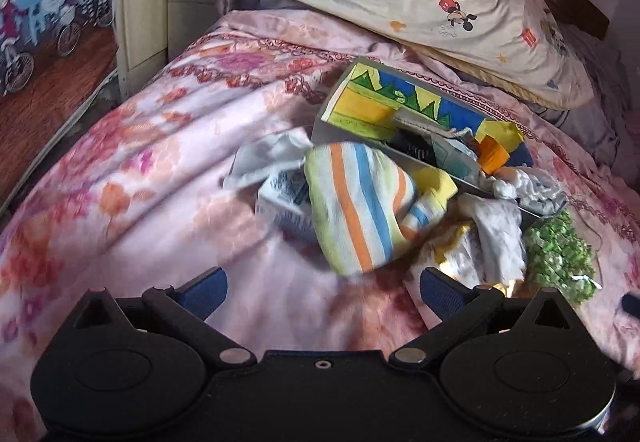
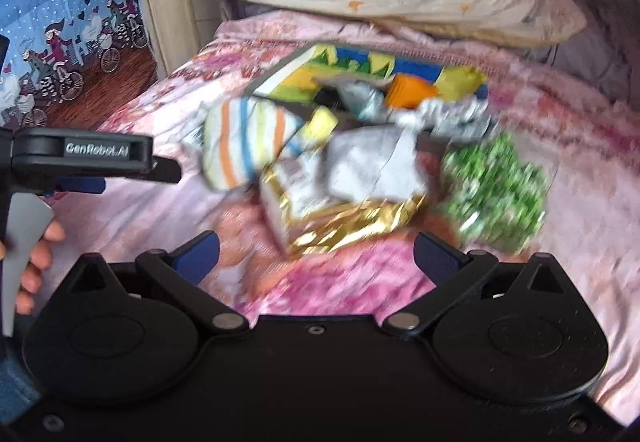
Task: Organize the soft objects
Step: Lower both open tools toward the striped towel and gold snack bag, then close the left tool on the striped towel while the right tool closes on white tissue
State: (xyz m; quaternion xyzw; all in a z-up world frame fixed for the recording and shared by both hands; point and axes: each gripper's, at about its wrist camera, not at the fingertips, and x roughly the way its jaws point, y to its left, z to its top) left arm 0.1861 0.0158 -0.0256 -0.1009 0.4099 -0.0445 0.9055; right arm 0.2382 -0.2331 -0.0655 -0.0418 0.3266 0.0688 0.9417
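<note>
In the left wrist view, the left gripper is held with jaws spread wide and empty above the pink floral bedspread. The striped sock is seen just ahead and slightly right of it, its long axis slanting away to the upper left, beside the colourful box.

In the right wrist view, the right gripper is likewise spread and empty. A gold foil packet lies straight ahead; the sock sits farther left, judged nearer the left gripper.
</note>
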